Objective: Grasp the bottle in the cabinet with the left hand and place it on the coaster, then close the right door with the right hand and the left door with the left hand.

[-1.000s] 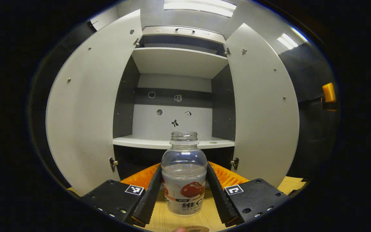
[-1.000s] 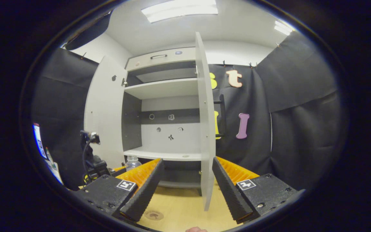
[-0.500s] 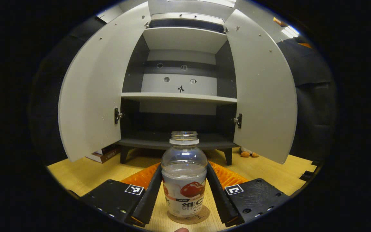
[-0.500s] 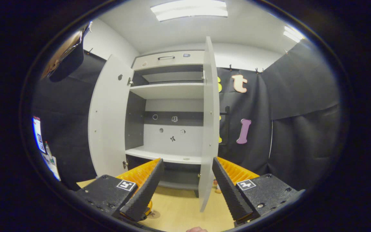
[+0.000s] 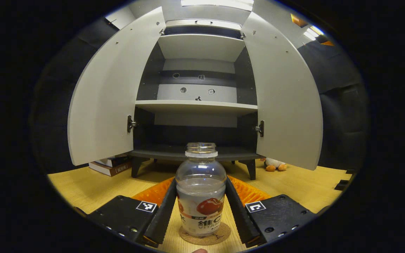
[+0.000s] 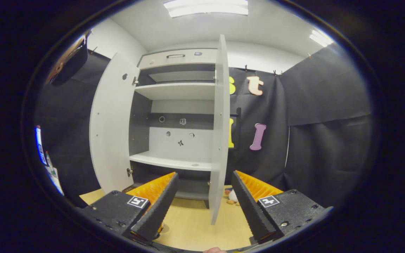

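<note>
Left gripper (image 5: 201, 207) clamps the bottle (image 5: 201, 196), which stands upright on the coaster (image 5: 204, 238), seemingly touching it. Right gripper (image 6: 202, 207) is spread apart near the right door (image 6: 219, 133); both cabinet (image 5: 197, 80) doors stand open.

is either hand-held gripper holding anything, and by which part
The left hand-held gripper grips the bottle by its labelled lower body, one finger on each side. The right hand-held gripper is open and holds nothing.

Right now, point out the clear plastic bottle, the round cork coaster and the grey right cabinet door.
clear plastic bottle (image 5: 201, 196), left gripper view, on its label.
round cork coaster (image 5: 205, 239), left gripper view, front rim.
grey right cabinet door (image 6: 218, 133), right gripper view, its edge-on panel.
</note>
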The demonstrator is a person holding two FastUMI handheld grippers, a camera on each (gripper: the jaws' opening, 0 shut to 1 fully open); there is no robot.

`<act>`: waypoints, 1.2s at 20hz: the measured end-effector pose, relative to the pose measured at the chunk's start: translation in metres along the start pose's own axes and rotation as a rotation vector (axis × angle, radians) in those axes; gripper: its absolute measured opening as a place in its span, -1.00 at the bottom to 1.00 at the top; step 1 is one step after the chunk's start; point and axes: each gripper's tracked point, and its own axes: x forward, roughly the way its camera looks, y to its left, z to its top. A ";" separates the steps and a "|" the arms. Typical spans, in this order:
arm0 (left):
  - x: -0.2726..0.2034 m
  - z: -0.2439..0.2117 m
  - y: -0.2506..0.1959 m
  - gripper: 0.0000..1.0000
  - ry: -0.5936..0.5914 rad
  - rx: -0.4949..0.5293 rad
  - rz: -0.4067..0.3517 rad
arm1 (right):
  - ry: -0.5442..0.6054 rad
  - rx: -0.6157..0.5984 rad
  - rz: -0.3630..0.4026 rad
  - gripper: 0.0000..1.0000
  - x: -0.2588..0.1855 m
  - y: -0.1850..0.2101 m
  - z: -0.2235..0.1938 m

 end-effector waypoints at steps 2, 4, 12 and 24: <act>-0.001 -0.001 -0.001 0.54 0.008 0.000 -0.001 | 0.000 0.007 0.005 0.97 0.002 0.000 -0.001; -0.001 -0.001 -0.004 0.55 0.016 0.001 -0.014 | 0.004 0.017 0.014 0.97 0.004 0.001 -0.004; -0.019 0.031 0.010 0.94 0.031 -0.039 -0.012 | -0.013 0.048 0.035 0.98 0.008 -0.003 -0.005; -0.072 0.196 0.038 0.90 -0.025 -0.116 -0.073 | -0.229 -0.028 -0.165 0.94 0.073 -0.114 0.075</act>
